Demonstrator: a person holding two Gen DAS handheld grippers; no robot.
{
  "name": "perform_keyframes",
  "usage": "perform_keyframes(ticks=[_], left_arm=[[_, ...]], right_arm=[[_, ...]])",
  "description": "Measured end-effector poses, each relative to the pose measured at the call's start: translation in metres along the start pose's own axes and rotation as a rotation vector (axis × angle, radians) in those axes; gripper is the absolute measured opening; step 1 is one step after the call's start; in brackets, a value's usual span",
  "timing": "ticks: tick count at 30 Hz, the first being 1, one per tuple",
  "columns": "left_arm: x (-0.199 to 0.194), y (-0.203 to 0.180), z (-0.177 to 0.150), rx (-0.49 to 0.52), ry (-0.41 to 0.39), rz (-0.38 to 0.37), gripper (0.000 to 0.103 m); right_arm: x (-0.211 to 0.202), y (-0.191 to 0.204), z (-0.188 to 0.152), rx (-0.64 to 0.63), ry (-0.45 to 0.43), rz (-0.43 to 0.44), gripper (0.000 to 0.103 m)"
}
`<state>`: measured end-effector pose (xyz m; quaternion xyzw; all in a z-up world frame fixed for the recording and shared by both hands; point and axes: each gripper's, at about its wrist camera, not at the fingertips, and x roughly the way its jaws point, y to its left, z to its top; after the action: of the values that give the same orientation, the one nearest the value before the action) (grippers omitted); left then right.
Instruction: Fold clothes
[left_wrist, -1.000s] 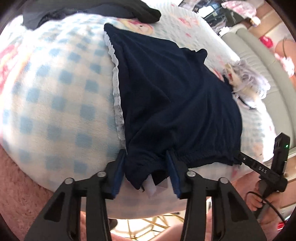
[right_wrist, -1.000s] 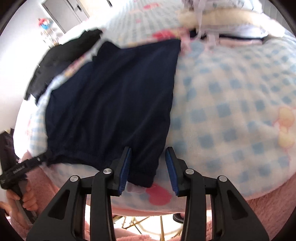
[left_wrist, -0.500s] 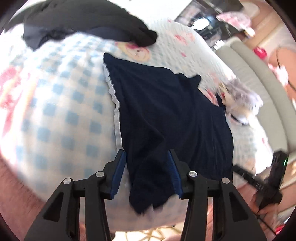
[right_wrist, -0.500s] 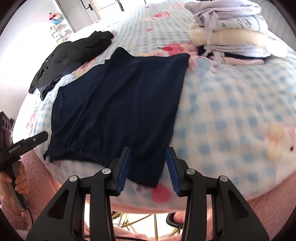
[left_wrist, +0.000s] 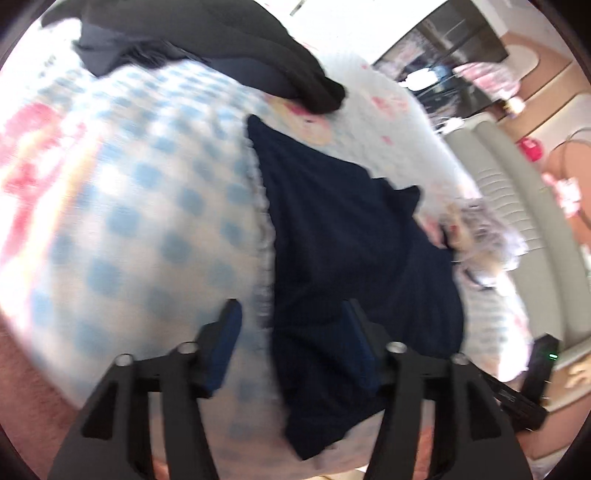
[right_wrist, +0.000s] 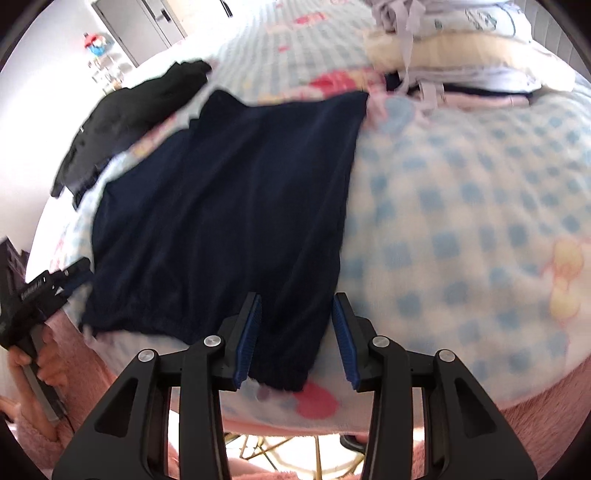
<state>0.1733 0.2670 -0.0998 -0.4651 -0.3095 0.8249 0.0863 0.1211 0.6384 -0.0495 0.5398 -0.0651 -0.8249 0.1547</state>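
**Left corner let go**

On the bed (right_wrist: 480, 206), the navy garment (right_wrist: 229, 206) lay flat. A second earlier my left gripper (left_wrist: 291, 343) pinched its near hem; now its jaws were opening, cloth loose between them. Right gripper (right_wrist: 295, 332) straddled the other corner, not visibly pressing. Spreading looked done. Long axis ran away from me, waistband nearest.

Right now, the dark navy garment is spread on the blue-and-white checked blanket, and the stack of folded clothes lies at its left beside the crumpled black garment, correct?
Not quite. The stack of folded clothes lies at the far right of the dark navy garment, across from the crumpled black garment on the far left. The right wrist view shows this. The navy garment is indeed spread on the blue-and-white checked blanket.
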Motion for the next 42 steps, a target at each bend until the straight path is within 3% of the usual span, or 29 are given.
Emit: perform_keyframes(ticks=[1, 3, 6, 8, 11, 14, 17, 20, 22, 23, 24, 25, 30, 32, 34, 35, 36, 37, 39, 42], left_arm=[[0.011, -0.005, -0.001, 0.001, 0.014, 0.013, 0.056], [0.025, -0.014, 0.001, 0.028, 0.021, 0.057, 0.017], [0.014, -0.014, 0.006, 0.040, -0.011, 0.093, 0.009], [-0.001, -0.005, 0.010, 0.017, -0.045, 0.125, 0.009], [-0.009, 0.015, 0.006, -0.089, -0.063, 0.050, 0.009], [-0.008, 0.015, 0.002, -0.110, -0.070, 0.002, 0.012], [0.003, 0.014, 0.001, -0.104, -0.023, -0.030, 0.038], [0.011, 0.009, -0.006, -0.075, 0.016, -0.023, 0.039], [0.020, 0.002, -0.008, -0.039, 0.051, -0.013, 0.037], [0.020, -0.001, -0.009, -0.018, 0.057, -0.002, 0.031], [0.018, -0.004, -0.009, -0.001, 0.050, 0.018, 0.015], [0.015, -0.007, -0.010, 0.016, 0.041, 0.040, 0.012], [-0.009, -0.011, -0.011, 0.075, -0.014, 0.224, 0.008], [-0.020, -0.006, -0.013, 0.050, 0.001, 0.183, 0.009], [-0.027, -0.005, -0.017, 0.043, 0.034, 0.083, 0.013], [-0.029, -0.009, -0.020, 0.055, 0.043, 0.051, 0.027], [-0.031, -0.013, -0.024, 0.069, 0.051, 0.021, 0.048], [-0.031, -0.016, -0.028, 0.083, 0.063, -0.005, 0.053], [-0.023, -0.019, -0.033, 0.097, 0.090, -0.010, 0.052], [-0.006, -0.013, -0.040, 0.083, 0.149, 0.141, 0.038]], right_arm=[[0.003, -0.001, 0.003, 0.001, 0.008, -0.001, 0.040], [0.016, 0.001, 0.004, 0.004, 0.032, -0.009, 0.040], [0.033, 0.003, 0.002, 0.013, 0.051, -0.019, 0.040], [0.034, 0.003, -0.003, 0.005, 0.044, -0.029, 0.040], [0.031, 0.005, -0.006, -0.023, 0.038, -0.040, 0.040], [0.026, 0.005, -0.006, -0.012, 0.024, -0.027, 0.040], [0.025, 0.003, -0.007, 0.003, 0.024, -0.005, 0.040], [0.025, 0.003, -0.007, 0.007, 0.025, 0.005, 0.040], [0.024, 0.003, -0.009, 0.004, 0.023, 0.029, 0.041], [0.023, 0.005, -0.010, 0.000, 0.022, 0.058, 0.043], [0.022, 0.004, -0.014, -0.007, 0.025, 0.085, 0.048], [0.020, 0.003, -0.018, -0.014, 0.029, 0.110, 0.049], [0.026, 0.007, -0.021, -0.022, 0.037, 0.018, 0.045], [0.023, 0.004, -0.020, -0.021, 0.034, -0.021, 0.044], [0.018, 0.001, -0.020, -0.011, 0.027, -0.037, 0.045], [0.015, 0.001, -0.020, -0.012, 0.017, -0.030, 0.045], [0.010, 0.003, -0.020, -0.022, 0.005, -0.024, 0.046], [0.008, 0.006, -0.019, -0.036, -0.004, -0.019, 0.046], [0.009, 0.012, -0.020, -0.059, 0.000, 0.002, 0.046], [0.023, 0.011, -0.025, -0.051, 0.047, -0.023, 0.046]])
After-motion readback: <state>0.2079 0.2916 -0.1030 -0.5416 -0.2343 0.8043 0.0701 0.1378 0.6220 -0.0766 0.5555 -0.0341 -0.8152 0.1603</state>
